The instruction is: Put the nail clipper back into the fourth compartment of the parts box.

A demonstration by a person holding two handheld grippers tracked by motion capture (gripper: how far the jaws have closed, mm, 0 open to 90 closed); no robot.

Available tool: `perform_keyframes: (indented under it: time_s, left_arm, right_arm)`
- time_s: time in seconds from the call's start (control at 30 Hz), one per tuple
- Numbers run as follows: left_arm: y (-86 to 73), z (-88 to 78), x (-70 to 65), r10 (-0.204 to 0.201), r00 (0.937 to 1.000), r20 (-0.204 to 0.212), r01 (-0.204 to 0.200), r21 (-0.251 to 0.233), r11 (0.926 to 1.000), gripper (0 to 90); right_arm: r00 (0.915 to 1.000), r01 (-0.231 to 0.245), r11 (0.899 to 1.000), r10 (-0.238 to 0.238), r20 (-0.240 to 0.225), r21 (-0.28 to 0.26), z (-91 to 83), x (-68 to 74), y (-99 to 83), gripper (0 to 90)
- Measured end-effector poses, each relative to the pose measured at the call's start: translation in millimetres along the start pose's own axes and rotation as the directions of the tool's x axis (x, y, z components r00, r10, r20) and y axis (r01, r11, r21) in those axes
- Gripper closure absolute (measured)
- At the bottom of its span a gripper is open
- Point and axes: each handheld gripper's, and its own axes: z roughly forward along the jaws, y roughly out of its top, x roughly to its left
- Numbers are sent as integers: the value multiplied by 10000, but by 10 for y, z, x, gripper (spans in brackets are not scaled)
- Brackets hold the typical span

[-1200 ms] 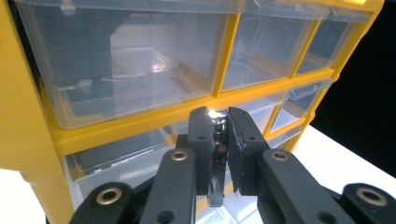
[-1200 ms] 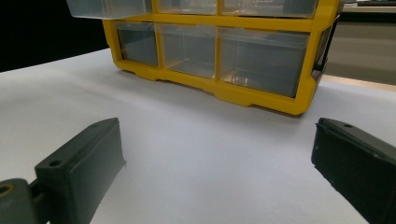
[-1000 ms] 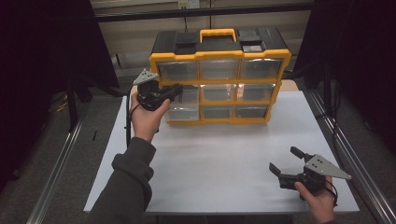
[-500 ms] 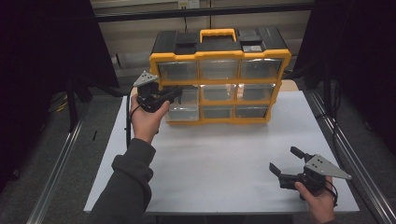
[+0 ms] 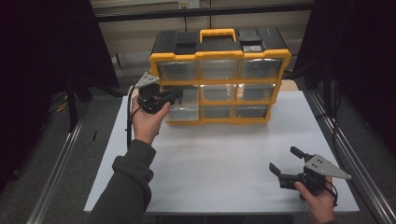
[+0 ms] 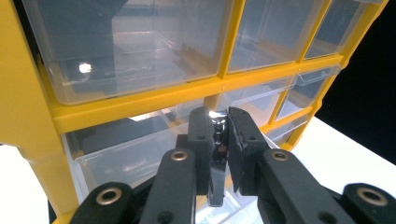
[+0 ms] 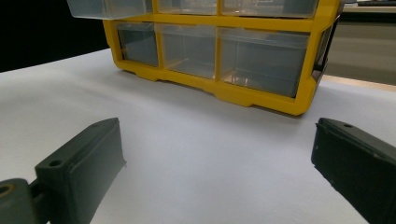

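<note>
Left gripper (image 6: 218, 122) pinches a small shiny part, jaws nearly together, at the pulled-out lower-left drawer (image 5: 184, 112) of the yellow cabinet (image 5: 219, 84) standing at the table's (image 5: 210, 154) far edge. Right gripper (image 5: 289, 165) rests low near the front right, jaws spread, empty. Risk: a thin hold could let the part twist out and miss the drawer, or a nudge could push the drawer shut

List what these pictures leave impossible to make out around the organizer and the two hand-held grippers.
- What the left hand-held gripper pinches: a small shiny part, mostly covered by its own jaws in the left gripper view and too small in the high view.
- Drawer contents: glare and cloudy plastic blur them.
- Back of the organizer: hidden by its own body in the high view.
- Right hand-held gripper: jaws cut off by the bottom edge.
</note>
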Motion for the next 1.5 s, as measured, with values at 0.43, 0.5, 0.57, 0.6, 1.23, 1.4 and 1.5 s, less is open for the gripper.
perform_keyframes:
  time_s: [0.43,0.5,0.57,0.6,1.23,1.4,1.5]
  left_arm:
    - [-40,11,6,-26,10000,-58,27,91,10000,804]
    - [-46,12,10,-41,10000,-80,42,70,10000,805]
    - [-49,12,13,-55,10000,-66,55,45,10000,804]
    - [-49,11,13,-51,10000,-81,51,48,10000,804]
    - [-72,2,26,-27,9998,-177,29,93,10000,791]
    - [-59,-22,27,12,9996,-265,-14,-81,10000,729]
    - [-63,-34,28,73,9995,-291,-72,43,10000,702]
  right_arm:
    - [10000,-8,10000,8,-23,0,-2,1,1,19]
    - [10000,-4,10000,3,-41,-8,-2,0,1,19]
    - [10000,10,10000,-10,-51,3,-2,0,1,19]
    - [10000,11,10000,-11,-65,1,-1,0,1,19]
    - [10000,5,10000,-5,-56,-5,0,4,3,21]
    - [10000,-4,10000,4,-62,1,0,7,3,21]
    - [10000,-8,10000,8,-58,0,-1,6,3,21]
